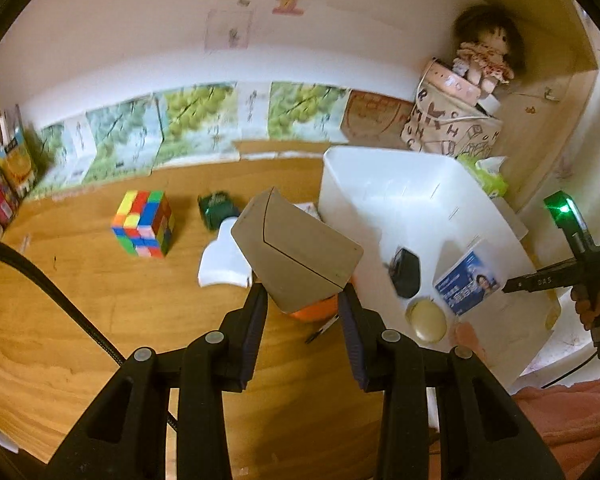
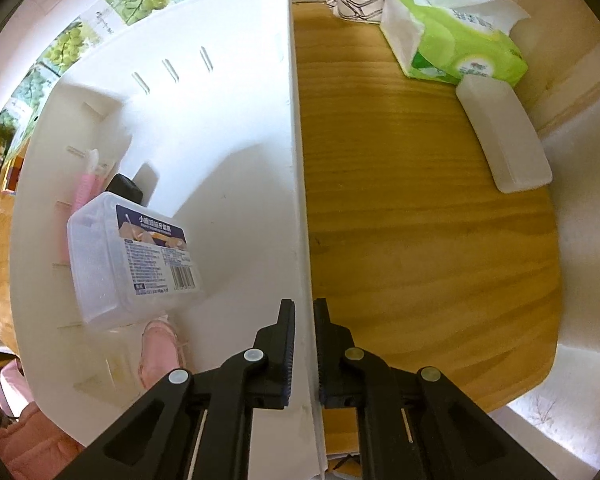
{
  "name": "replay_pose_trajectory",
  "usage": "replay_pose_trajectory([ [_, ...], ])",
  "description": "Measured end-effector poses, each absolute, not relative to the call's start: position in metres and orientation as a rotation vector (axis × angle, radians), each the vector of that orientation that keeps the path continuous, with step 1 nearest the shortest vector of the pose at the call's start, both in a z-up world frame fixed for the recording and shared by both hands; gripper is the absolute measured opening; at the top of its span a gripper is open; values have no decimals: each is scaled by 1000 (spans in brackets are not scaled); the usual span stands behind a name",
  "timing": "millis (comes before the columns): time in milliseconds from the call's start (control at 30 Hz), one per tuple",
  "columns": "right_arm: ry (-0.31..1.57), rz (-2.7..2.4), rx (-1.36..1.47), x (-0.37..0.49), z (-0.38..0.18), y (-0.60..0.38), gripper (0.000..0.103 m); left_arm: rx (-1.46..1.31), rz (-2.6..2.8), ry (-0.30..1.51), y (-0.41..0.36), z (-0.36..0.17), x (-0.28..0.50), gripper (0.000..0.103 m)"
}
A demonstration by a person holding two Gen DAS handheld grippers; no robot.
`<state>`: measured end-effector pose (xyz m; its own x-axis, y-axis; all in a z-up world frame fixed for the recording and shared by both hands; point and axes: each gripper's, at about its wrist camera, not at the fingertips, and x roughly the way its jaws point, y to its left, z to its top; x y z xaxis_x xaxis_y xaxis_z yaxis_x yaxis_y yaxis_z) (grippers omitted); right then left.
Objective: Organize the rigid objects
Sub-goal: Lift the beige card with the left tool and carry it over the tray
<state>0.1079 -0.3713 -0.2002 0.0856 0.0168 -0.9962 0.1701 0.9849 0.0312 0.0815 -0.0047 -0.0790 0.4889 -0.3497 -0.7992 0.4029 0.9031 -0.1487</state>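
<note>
left claw (image 1: 303, 307) clamping beige box (image 1: 298, 250); right claw (image 2: 304, 344) pinching white bin (image 2: 296, 184) wall

The left wrist camera is looking forward and down along its own fingers from above the wooden table (image 1: 80, 300), facing the back wall, with the white bin (image 1: 412, 196) off to its right. The right wrist camera is sitting very close over that bin's side wall (image 2: 296, 160), looking along it. Both views are sharing the bin's inside and the blue-labelled box (image 1: 466, 282) (image 2: 140, 256).
</note>
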Motion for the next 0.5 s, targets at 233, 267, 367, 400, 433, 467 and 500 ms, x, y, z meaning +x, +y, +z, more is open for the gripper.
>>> replay_pose_trajectory([
  [233, 1489, -64, 111, 113, -204, -364, 7, 61, -505, 907, -29, -62, 77, 40],
  [267, 1492, -58, 102, 115, -204, -363, 7, 56, -514, 900, -34, -59, 76, 40],
  [367, 1500, -36, 78, 118, -206, -355, 7, 50, -536, 883, -46, -54, 73, 40],
  [400, 1502, -27, 70, 119, -207, -353, 7, 51, -542, 879, -50, -53, 72, 40],
  [433, 1504, -17, 62, 120, -208, -351, 7, 53, -552, 873, -56, -52, 70, 40],
  [467, 1507, -7, 52, 121, -210, -348, 7, 55, -560, 870, -60, -51, 69, 40],
  [500, 1508, -2, 45, 121, -211, -344, 7, 58, -566, 867, -64, -51, 68, 40],
])
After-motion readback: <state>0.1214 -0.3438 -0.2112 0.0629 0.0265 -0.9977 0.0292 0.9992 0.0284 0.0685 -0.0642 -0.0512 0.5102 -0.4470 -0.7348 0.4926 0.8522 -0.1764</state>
